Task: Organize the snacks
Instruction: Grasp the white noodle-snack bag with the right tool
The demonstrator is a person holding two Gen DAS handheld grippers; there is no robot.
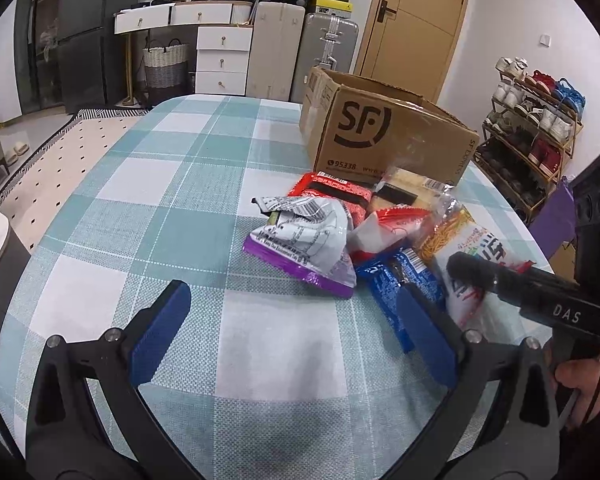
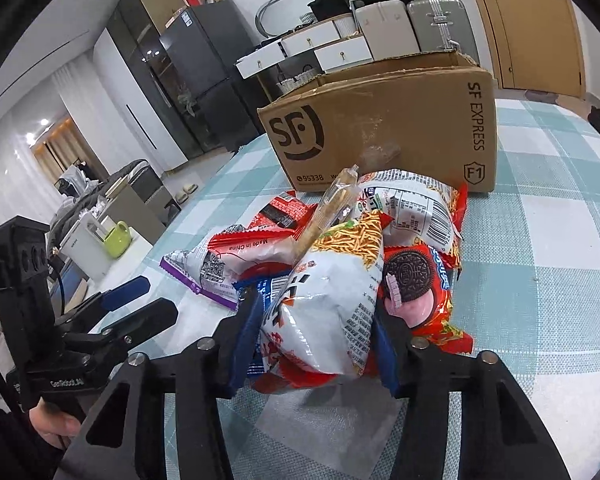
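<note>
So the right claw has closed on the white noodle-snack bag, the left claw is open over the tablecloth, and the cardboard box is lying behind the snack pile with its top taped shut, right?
Almost. The cardboard box is open at the top, not taped; the right wrist view shows its flaps up. The rest holds: the right claw grips the white noodle-snack bag, and the left claw is open.

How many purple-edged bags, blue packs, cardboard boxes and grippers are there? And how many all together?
Purple-edged bag: 1
Blue pack: 1
Cardboard box: 1
Grippers: 2, the left gripper open over the table, the right gripper shut on a white snack bag
Total: 5
</note>
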